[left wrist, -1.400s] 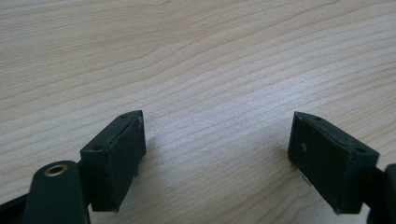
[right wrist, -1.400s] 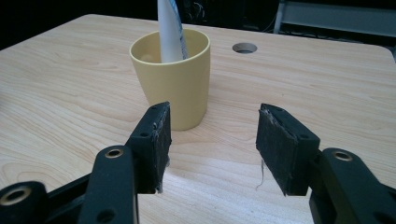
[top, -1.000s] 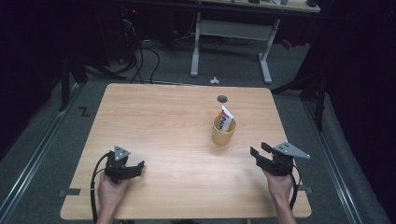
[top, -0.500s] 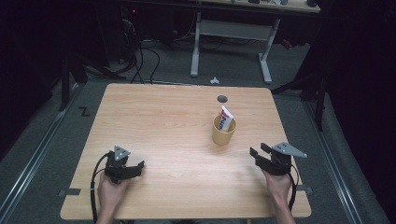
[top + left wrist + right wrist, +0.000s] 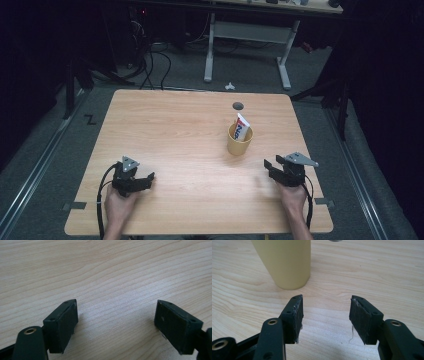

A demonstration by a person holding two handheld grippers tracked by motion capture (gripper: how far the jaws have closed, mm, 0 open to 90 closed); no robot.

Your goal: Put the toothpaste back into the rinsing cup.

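High view shows a big wooden table [image 5: 190,140] with a yellow cup [image 5: 239,141] standing right of the middle, a tube [image 5: 242,126] poking out. Both the left hand-held gripper [image 5: 142,181] and right hand-held gripper [image 5: 270,167] sit wide open, holding nothing. My guess: go for the tube slowly, so the cup stays up.

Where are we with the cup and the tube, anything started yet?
Done: nothing that shows. The toothpaste tube stands in the yellow cup on the table. In hand: nothing; the left gripper and right gripper are both open and empty near the front edge. Left: any handling; the right gripper is nearer the cup.
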